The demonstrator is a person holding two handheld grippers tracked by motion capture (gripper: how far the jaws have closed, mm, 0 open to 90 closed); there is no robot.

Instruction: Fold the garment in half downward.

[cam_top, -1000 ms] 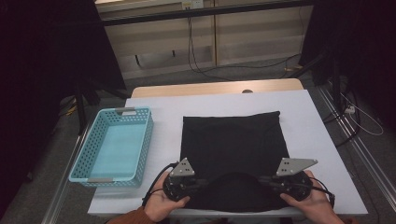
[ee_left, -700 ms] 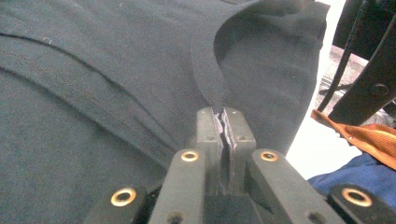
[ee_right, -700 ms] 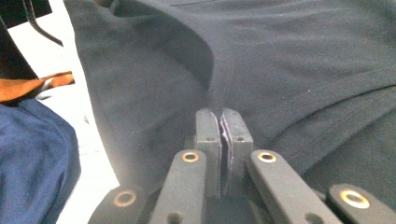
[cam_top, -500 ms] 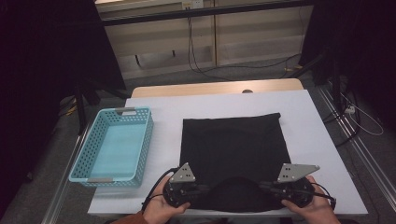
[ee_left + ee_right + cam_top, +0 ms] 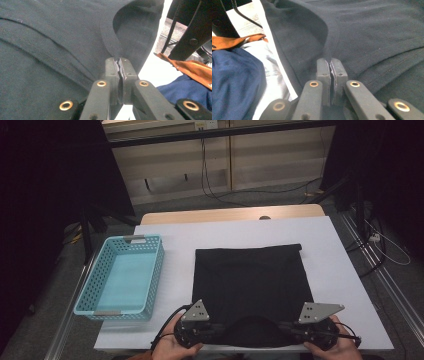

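both tongs are clamped on cloth: our left gripper has its jaws pinched tight on the neckline band of the black shirt, and our right gripper bites the same band on the other side. we see the shirt lying flat on the white table, collar end at the near edge between our hands. well to its left sits the light blue basket.
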